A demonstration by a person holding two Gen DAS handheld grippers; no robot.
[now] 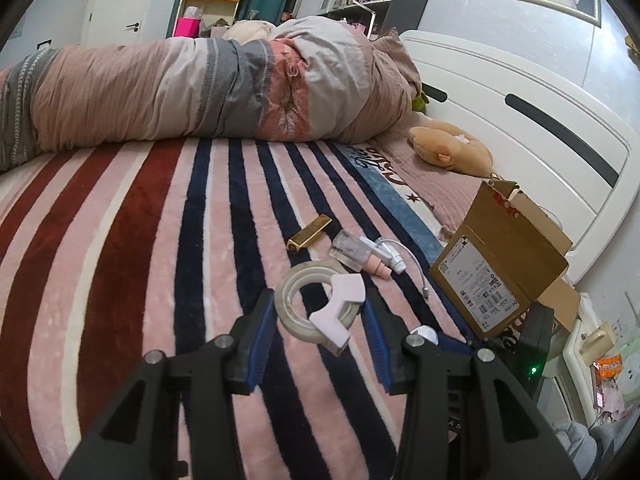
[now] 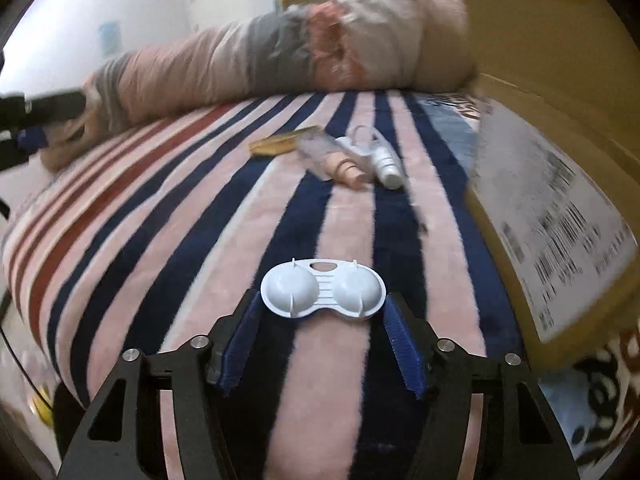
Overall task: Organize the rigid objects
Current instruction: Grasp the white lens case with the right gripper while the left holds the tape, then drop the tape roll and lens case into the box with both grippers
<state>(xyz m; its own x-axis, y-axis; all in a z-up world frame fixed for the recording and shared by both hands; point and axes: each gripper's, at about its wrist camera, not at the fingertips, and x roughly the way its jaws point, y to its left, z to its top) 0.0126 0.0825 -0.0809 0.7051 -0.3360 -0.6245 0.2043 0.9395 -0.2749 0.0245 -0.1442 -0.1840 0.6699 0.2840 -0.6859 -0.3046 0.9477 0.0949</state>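
Note:
In the left wrist view my left gripper [image 1: 320, 320] has its jaws around a clear tape roll with a white dispenser piece [image 1: 320, 306], which looks lifted off the striped blanket. In the right wrist view my right gripper [image 2: 322, 312] holds a white two-cup plastic tray [image 2: 323, 294] by its two ends, above the blanket. Further off lie a gold bar [image 1: 309, 232], a clear bottle with a pink cap [image 1: 356, 250] and a small white bottle with a cable [image 1: 394, 258]. An open cardboard box [image 1: 500, 264] stands at the right; it also shows in the right wrist view [image 2: 552, 208].
A rolled quilt [image 1: 200, 88] lies across the far side of the bed. A plush toy [image 1: 448, 148] rests by the white headboard [image 1: 520, 92]. A bedside stand with clutter [image 1: 600, 352] is at the right edge.

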